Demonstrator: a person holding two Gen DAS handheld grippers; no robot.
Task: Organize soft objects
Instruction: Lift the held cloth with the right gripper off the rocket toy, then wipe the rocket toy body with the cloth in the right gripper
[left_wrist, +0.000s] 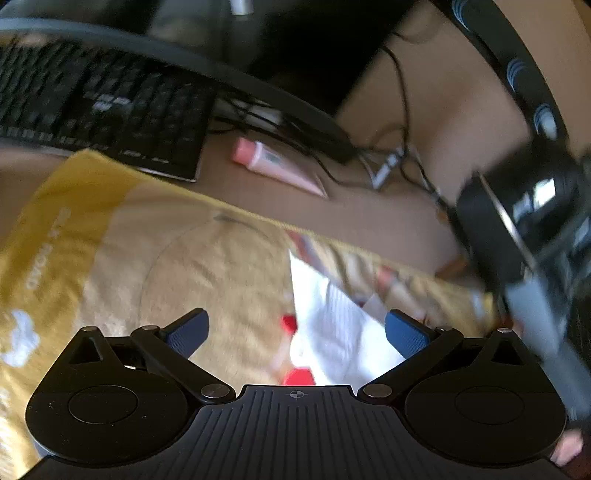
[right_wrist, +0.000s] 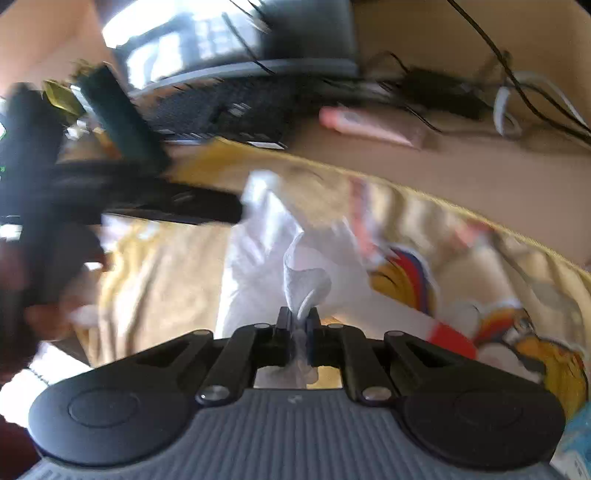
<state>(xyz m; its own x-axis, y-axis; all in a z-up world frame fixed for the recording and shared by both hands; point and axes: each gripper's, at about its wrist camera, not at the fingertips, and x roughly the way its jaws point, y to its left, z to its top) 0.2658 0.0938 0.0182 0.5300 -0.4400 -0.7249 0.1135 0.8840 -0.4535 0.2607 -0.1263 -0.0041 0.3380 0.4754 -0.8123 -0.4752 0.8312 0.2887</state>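
A white cloth (right_wrist: 258, 258) with red patches lies on a yellow printed towel (right_wrist: 461, 258) spread over the desk. My right gripper (right_wrist: 298, 321) is shut on a bunched fold of the white cloth, lifting it slightly. In the left wrist view, the same white cloth (left_wrist: 332, 325) shows between the blue pads of my left gripper (left_wrist: 295, 332), which stands open above the yellow towel (left_wrist: 147, 258) with nothing held. The right gripper (left_wrist: 524, 240) appears blurred at the right edge of the left wrist view. The left gripper (right_wrist: 147, 192) crosses the right wrist view at the left.
A black keyboard (left_wrist: 103, 107) lies beyond the towel at the back left. A pink tube (left_wrist: 277, 166) rests on the brown desk (left_wrist: 369, 210) behind the towel. Tangled black cables (left_wrist: 388, 147) and a monitor stand (right_wrist: 258, 66) are at the back.
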